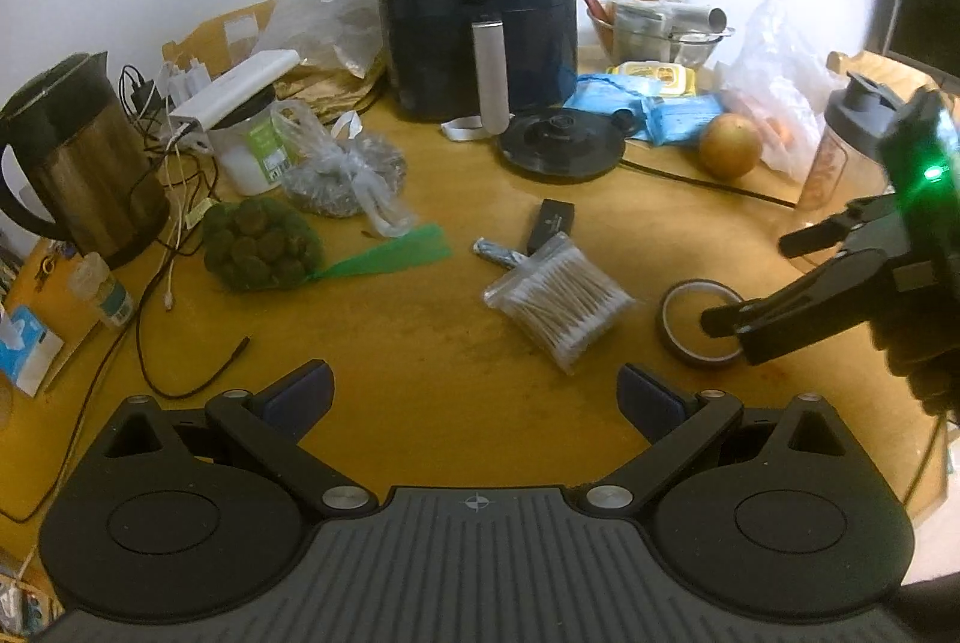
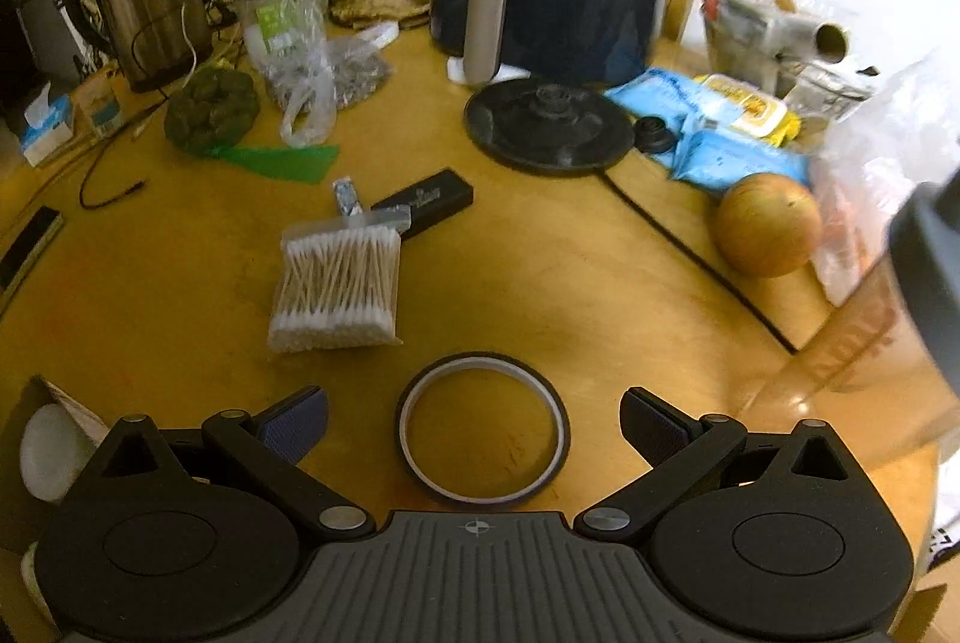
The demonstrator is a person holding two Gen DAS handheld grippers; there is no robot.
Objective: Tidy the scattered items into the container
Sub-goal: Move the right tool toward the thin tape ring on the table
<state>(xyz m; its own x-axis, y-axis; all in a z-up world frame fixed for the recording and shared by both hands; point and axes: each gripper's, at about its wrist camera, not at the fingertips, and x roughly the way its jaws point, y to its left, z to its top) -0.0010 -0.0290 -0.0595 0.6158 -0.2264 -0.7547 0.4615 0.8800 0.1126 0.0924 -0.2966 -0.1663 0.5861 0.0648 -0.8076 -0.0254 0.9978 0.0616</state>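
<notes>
A roll of brown tape point(image 2: 483, 430) lies flat on the wooden table, directly between the fingers of my right gripper point(image 2: 474, 427), which is open and low over it. In the left wrist view the tape point(image 1: 690, 337) is at the right with the right gripper's fingers point(image 1: 729, 322) above it. A clear pack of cotton swabs point(image 1: 558, 298) point(image 2: 336, 286) lies mid-table, next to a small black box point(image 1: 551, 223) point(image 2: 429, 202) and a foil wrapper point(image 1: 498, 251). My left gripper point(image 1: 474, 394) is open and empty, short of the swabs.
A black air fryer point(image 1: 474, 6) stands at the back, a kettle base point(image 1: 561, 141) in front of it, a steel kettle point(image 1: 78, 156) at the left. A green net bag point(image 1: 261, 244), plastic bags, cables, an orange point(image 1: 729, 144) and a shaker bottle point(image 1: 840, 144) crowd the edges.
</notes>
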